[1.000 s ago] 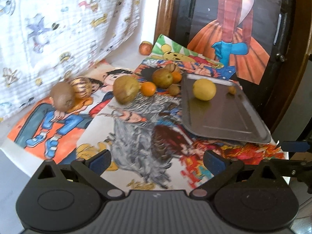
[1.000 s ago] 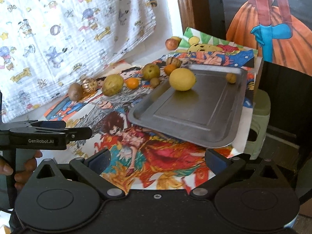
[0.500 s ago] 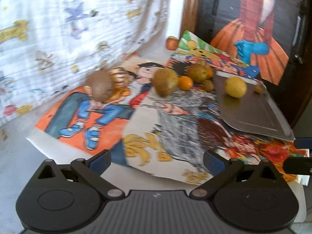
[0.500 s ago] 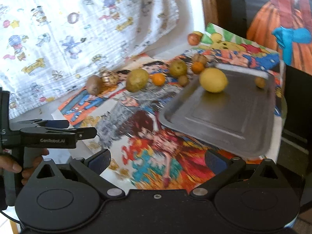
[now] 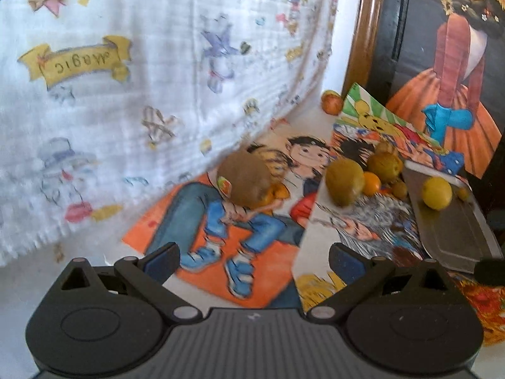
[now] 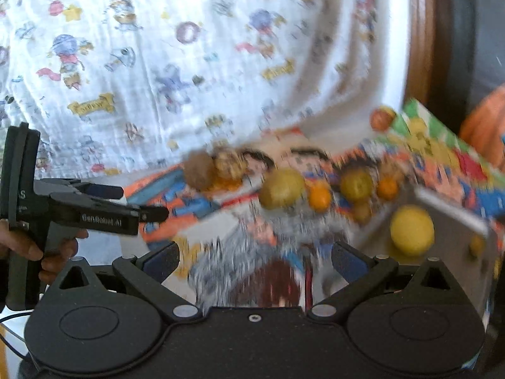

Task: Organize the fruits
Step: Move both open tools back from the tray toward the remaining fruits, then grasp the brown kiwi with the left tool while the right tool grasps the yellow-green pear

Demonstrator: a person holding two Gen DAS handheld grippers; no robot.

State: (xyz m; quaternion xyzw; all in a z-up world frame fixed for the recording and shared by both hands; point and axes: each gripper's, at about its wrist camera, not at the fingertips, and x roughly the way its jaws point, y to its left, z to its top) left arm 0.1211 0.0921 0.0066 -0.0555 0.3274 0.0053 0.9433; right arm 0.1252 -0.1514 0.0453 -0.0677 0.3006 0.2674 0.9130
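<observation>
1. The left gripper [image 5: 254,257] has its blue-padded fingers [image 5: 162,260] spread wide with nothing between them; they touch no fruit.
2. The right gripper [image 6: 255,257] is equally wide apart and empty, its view smeared by motion.
3. Since a second ago the left wrist view has swung away from the flat grey metal tray [image 5: 454,237], which has slid to the right edge of the frame, and the brown fuzzy kiwi [image 5: 244,178] now sits at the centre, larger and straight ahead of the open jaws.
4. My reading: the left gripper is lining up on that kiwi as the next fruit to carry to the tray; it is not yet within the fingers.
5. In the left view the kiwi lies on the cartoon poster sheet [image 5: 202,246], touching a striped orange-brown round fruit [image 5: 274,161] behind it.
6. Right of centre, a cluster stays on the paper: a large green-yellow pear-like fruit [image 5: 344,181], a small orange citrus [image 5: 371,183] and a second greenish fruit [image 5: 385,164].
7. The tray holds a yellow lemon [image 5: 437,192] and one small yellowish fruit [image 5: 462,193]; most fruit remains off it.
8. At left in the right view, a hand [image 6: 31,246] grips the left tool's handle.
</observation>
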